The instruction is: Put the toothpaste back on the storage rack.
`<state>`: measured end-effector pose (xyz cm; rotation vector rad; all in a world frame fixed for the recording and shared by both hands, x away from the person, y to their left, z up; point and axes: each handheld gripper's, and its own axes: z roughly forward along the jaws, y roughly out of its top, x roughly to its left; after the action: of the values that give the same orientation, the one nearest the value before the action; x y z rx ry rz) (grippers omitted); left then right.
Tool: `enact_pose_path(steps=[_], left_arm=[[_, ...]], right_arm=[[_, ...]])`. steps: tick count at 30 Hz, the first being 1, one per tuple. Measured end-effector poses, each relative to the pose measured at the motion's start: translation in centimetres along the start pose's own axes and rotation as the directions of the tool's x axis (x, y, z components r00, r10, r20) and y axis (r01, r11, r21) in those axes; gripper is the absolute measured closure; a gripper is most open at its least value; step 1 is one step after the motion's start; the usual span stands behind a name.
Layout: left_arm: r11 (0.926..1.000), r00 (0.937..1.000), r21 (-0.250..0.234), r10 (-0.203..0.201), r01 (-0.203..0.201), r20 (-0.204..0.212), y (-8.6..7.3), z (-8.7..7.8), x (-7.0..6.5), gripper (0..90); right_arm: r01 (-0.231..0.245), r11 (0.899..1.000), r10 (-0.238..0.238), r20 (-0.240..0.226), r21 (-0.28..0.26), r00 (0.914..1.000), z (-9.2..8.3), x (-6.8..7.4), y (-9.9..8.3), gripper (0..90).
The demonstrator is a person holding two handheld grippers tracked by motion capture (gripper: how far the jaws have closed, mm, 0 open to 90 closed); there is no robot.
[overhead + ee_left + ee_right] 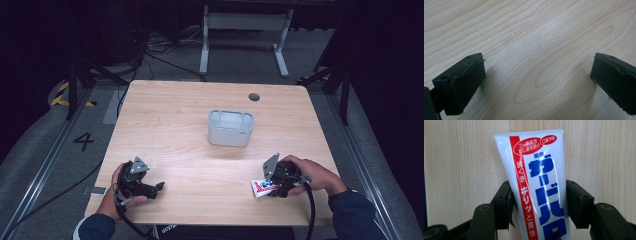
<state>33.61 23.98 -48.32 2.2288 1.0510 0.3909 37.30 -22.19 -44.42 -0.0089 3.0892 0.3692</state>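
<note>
1. At about five o'clock on the wooden table (175, 125), the right gripper (272, 189) lies low in the person's right hand (305, 172), its jaws clamped on a toothpaste tube (263, 186).
2. Seen from the right gripper view, the pads (506, 202) press both sides of the toothpaste tube (536, 187), whose flat crimped end points to twelve o'clock; it is white with a red stripe and blue lettering.
3. At about seven o'clock, the left gripper (159, 187) rests in the left hand (112, 197), jaws well apart over bare wood.
4. Near the table's middle, toward one o'clock of centre, stands a grey bin (230, 128), well apart from both grippers.
</note>
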Motion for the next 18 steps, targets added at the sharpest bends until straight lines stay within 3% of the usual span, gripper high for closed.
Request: enact_pose_path(steps=[8,18], left_arm=[[1.0,1.0,-0.001,0.008,-0.008,-0.005,0.03,-0.01,0.04,0.4],[1.0,1.0,0.0,0.004,-0.004,-0.004,0.02,-0.02,0.02,0.4]], right_arm=[[0.031,0.999,-0.031,0.042,-0.013,0.9986,-0.09,0.62,0.12,51.5],[0.019,0.998,-0.015,0.053,-0.066,0.9985,-0.33,0.87,-0.12,54.2]])
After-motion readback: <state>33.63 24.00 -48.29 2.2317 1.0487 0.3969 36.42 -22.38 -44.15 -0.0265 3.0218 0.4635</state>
